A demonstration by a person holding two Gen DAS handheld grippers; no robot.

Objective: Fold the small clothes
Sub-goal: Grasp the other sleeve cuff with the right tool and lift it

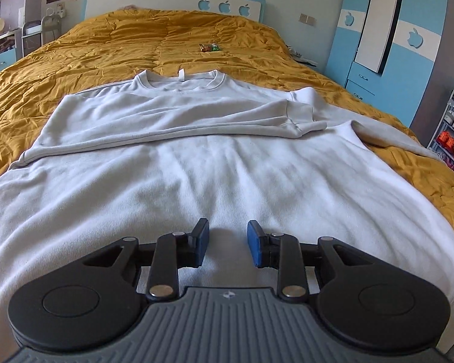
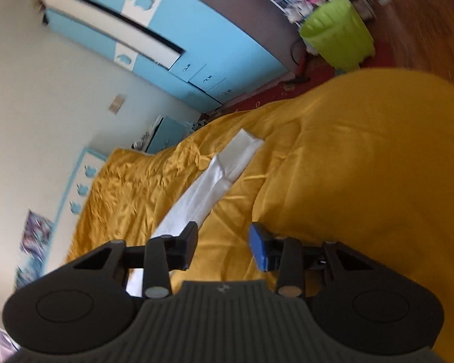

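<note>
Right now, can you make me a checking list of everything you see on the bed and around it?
Surface: bed with a wrinkled yellow quilt.
Job's things: one white sweatshirt lies flat, collar toward the headboard; one sleeve is folded across the chest, the other sleeve stretches out over the quilt.
Clutter: a small wrapper on the quilt past the collar.
Grippers: left gripper open, over the sweatshirt's lower part; right gripper open, over the quilt beside the outstretched sleeve.
Cables: nothing seen.
Surroundings: blue wardrobe, white headboard, green bin on the floor, shoe rack.
</note>
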